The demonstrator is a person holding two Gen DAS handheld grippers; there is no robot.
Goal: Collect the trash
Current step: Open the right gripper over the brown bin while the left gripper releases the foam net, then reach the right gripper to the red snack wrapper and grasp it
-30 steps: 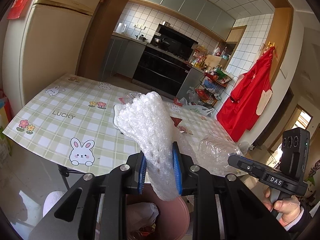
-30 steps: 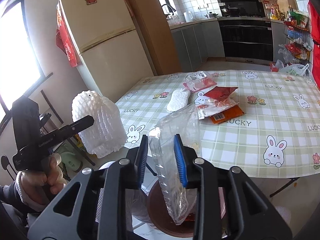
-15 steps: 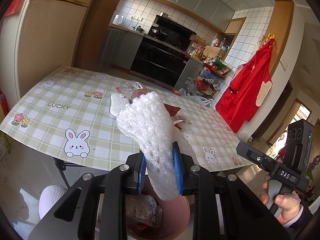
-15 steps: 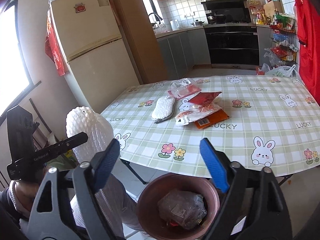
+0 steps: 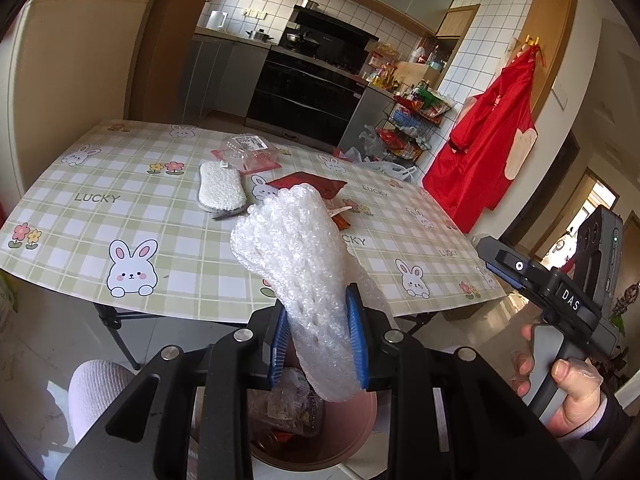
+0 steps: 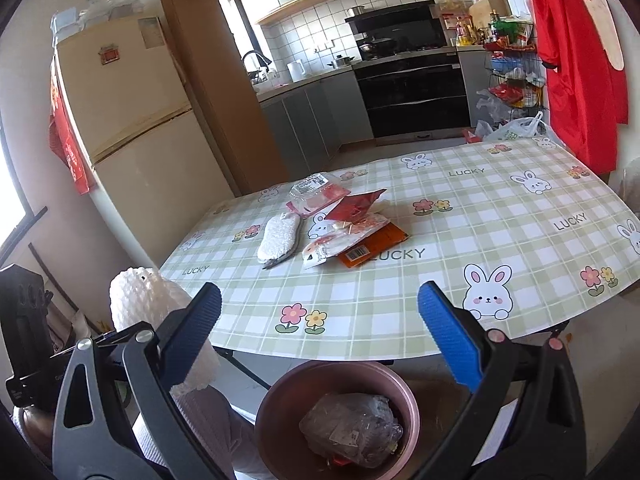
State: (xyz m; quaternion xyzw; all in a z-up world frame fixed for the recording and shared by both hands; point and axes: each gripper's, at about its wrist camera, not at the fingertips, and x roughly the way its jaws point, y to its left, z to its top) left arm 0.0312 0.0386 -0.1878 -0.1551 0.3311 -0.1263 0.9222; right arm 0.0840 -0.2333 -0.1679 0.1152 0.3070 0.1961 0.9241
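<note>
While my left gripper [image 5: 318,336] clamps the foam wrap [image 5: 298,264], my right gripper [image 6: 320,340] gapes wide, holding nothing.
Foam hides most of the pink bin [image 5: 362,424] at lower centre; crumpled plastic [image 6: 352,428] inside is hard to identify.

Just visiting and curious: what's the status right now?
Left hand-held gripper shut on foam wrap, above pink bin. Right hand-held gripper open. More wrappers on table.

the foam net [image 5: 296,272] looks soft, white and bumpy. the tablecloth [image 6: 460,240] is smooth, slightly glossy plastic. the bin [image 6: 280,400] is matt pink plastic, holding a crinkled clear bag [image 6: 352,428].
</note>
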